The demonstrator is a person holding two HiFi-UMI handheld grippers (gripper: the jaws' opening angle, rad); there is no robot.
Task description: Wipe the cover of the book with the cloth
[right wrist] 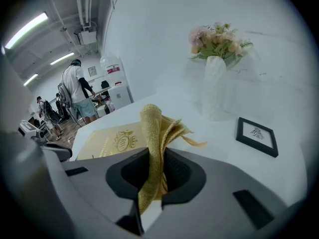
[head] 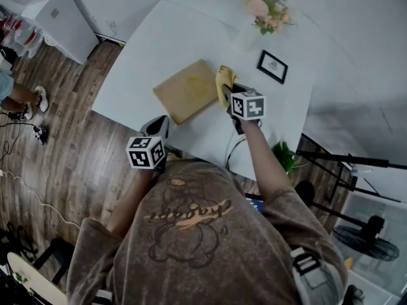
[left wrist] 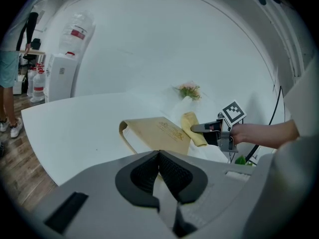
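Your right gripper (head: 228, 98) clamps the cloth (head: 224, 79) at three o'clock of the book (head: 186, 91), left gripper (head: 156, 126) closed empty; wiping seems unstarted.

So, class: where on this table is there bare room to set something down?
Bare: the table left of and beyond the book, out to its edges. Crowded: right of the book, where the cloth, picture frame and flower vase cluster.

Cloth (right wrist: 152, 128): lower end hidden in the jaws of the right gripper (right wrist: 155, 171). Book (left wrist: 157, 133): near edge behind the left gripper (left wrist: 159, 166); cover emblem (right wrist: 122, 141) too small to read.
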